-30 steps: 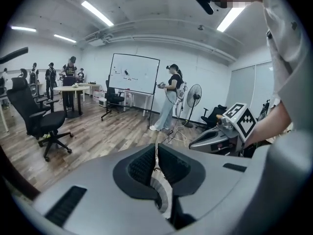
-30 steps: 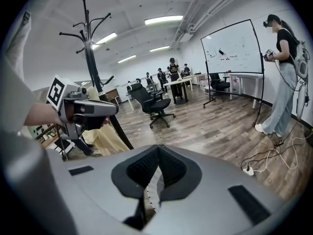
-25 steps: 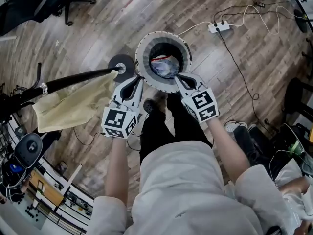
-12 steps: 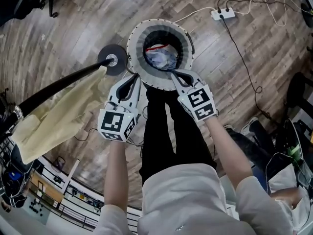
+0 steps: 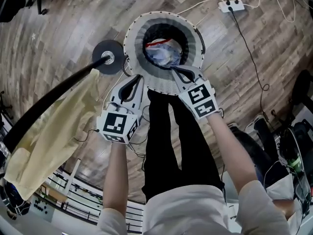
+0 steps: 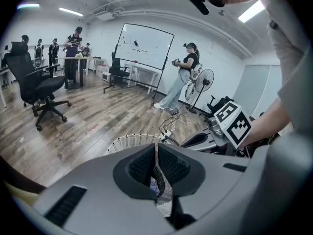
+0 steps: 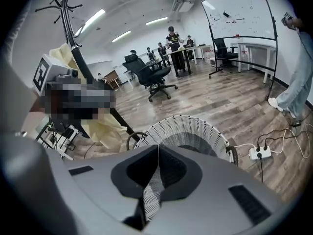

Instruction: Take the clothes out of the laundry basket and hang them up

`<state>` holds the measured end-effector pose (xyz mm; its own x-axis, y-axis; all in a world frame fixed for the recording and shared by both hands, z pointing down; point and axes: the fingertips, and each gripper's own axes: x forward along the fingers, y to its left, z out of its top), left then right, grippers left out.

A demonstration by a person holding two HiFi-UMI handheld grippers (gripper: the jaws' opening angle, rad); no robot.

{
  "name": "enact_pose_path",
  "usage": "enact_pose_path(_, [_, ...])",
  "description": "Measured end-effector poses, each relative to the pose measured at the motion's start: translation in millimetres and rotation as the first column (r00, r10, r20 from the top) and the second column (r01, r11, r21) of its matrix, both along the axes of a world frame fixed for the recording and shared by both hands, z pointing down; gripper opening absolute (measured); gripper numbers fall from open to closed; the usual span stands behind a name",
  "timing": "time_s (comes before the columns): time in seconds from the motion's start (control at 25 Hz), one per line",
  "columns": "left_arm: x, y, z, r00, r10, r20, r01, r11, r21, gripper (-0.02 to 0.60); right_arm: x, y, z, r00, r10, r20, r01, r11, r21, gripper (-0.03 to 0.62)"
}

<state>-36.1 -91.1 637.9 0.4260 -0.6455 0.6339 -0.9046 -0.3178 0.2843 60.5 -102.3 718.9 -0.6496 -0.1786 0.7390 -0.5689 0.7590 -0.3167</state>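
Clothes (image 5: 164, 55), a crumpled heap of pale blue and white with a red edge, lie at the bottom of the laundry basket (image 5: 132, 38), a round white wicker tub in the upper middle of the head view. None is out of it yet, apart perhaps from the yellow garment (image 5: 54, 131) that hangs from the dark coat rack (image 5: 54, 94) at the left.

The right tongs (image 5: 180, 72) point over the near rim, and the left tongs (image 5: 131, 81) hover just below and left of that rim. Each gripper view shows its jaws together with nothing between them: only basket weave shows through the slit of the left tongs (image 6: 156, 165) and the right tongs (image 7: 157, 165).

The main risk, as I judge it, is reaching into the heap with the jaws closed, which would only push the cloth down; they need to part first. The basket looks light (it may slide or tip if a jaw catches the rim), and a loose grip could let a piece drop.

The floor (image 5: 58, 33) is grey-brown wood plank, with a power strip (image 5: 232, 5) and cables (image 5: 249, 58) at the upper right. Around it is an open office: an office chair (image 6: 36, 84), a whiteboard (image 6: 144, 45), a fan (image 6: 204, 80) and people standing well away.
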Motion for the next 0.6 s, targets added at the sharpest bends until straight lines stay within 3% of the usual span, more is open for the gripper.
enact_pose_path(0.6, [-17.2,-15.1,101.8,0.999,0.046,0.012,-0.046,0.998,-0.046,0.032,-34.4,3.1,141.8,0.996,-0.022,-0.086,0.013,0.995,-0.101,0.042])
